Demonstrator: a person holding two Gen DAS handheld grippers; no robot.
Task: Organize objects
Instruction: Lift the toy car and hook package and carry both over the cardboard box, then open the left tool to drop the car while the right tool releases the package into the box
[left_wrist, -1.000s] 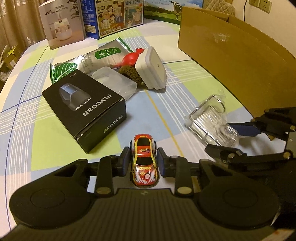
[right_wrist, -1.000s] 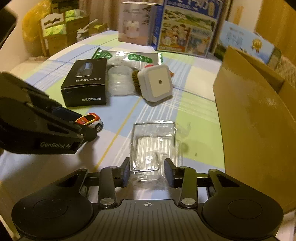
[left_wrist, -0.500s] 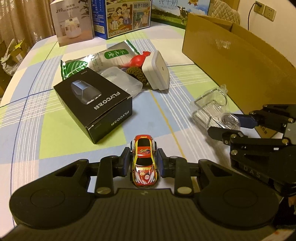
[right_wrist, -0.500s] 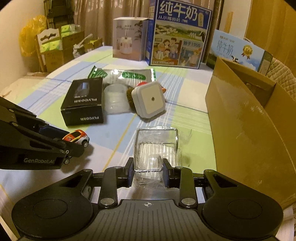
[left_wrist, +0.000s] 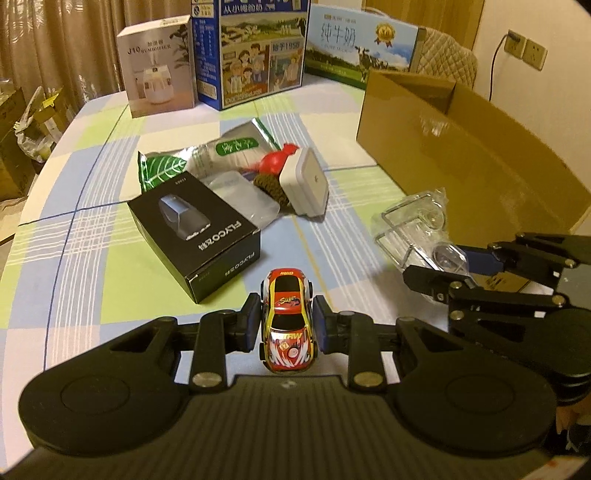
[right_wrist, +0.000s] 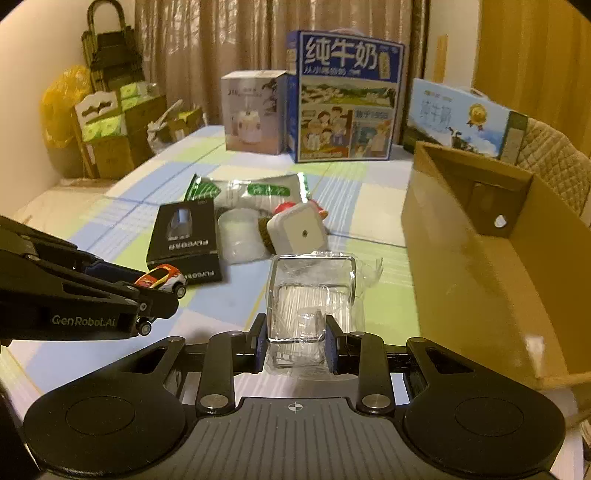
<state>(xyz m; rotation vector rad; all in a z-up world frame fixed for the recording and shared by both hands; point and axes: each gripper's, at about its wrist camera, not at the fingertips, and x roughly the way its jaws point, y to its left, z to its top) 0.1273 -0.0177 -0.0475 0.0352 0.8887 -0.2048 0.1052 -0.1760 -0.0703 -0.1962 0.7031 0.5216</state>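
My left gripper (left_wrist: 287, 325) is shut on a small red and yellow toy car (left_wrist: 287, 314), held above the checked tablecloth. The same toy car (right_wrist: 162, 278) shows at the left of the right wrist view, at the tip of the left gripper (right_wrist: 157, 295). My right gripper (right_wrist: 295, 341) is shut on a clear plastic-wrapped wire rack (right_wrist: 312, 291), lifted off the table. That wire rack (left_wrist: 417, 229) also appears at the right of the left wrist view, with the right gripper (left_wrist: 439, 266) pinching its near end. An open cardboard box (right_wrist: 480, 266) stands to the right.
A black FLYCO box (left_wrist: 199, 236), a green and silver pouch (left_wrist: 207, 158), a translucent container (left_wrist: 240, 195), a red item, a brown knitted piece and a white square device (left_wrist: 306, 181) lie mid-table. A humidifier box (left_wrist: 159, 66) and milk cartons (left_wrist: 258, 51) stand at the far edge.
Both grippers have risen with their loads, the toy car and the wire rack, so more of the far table and the cardboard box's inside shows. Both grips stay the same.
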